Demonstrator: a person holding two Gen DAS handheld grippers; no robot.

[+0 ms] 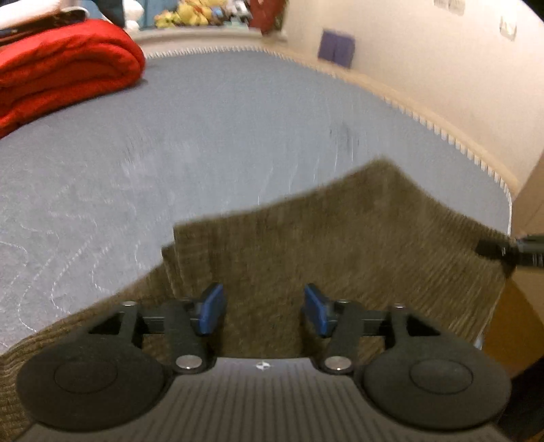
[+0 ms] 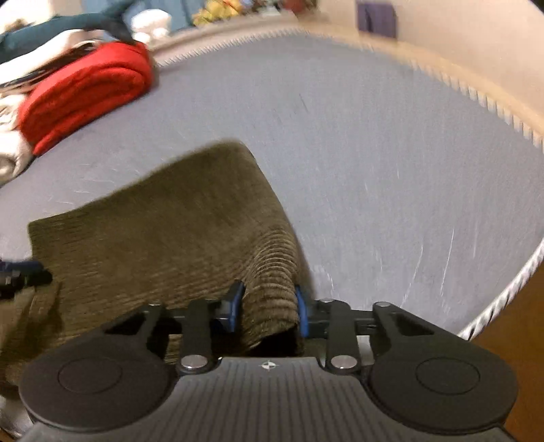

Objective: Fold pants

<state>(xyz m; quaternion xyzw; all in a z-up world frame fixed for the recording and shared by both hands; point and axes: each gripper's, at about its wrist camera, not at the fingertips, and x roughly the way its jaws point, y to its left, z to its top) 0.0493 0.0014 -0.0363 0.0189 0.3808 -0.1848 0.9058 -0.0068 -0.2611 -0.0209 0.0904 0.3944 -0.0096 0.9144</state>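
Observation:
Olive-brown corduroy pants (image 1: 340, 238) lie in folded layers on a grey-blue mattress (image 1: 204, 136). My left gripper (image 1: 264, 311) hovers over their near part, open, its blue pads (image 1: 212, 307) spread wide with only flat cloth below. In the right wrist view the pants (image 2: 170, 231) stretch away to the left, and my right gripper (image 2: 270, 306) is shut on a bunched ridge of their right edge, with the cloth squeezed between both blue pads. The tip of the other gripper shows dark at each view's edge, at the pants' border.
A folded red blanket (image 1: 61, 71) lies at the far left of the mattress, with white and dark clothes (image 2: 40, 44) piled behind it. Plush toys (image 1: 190, 15) line the far ledge. A purple item (image 1: 336, 47) hangs on the cream wall. The mattress edge (image 2: 503, 295) runs close on the right.

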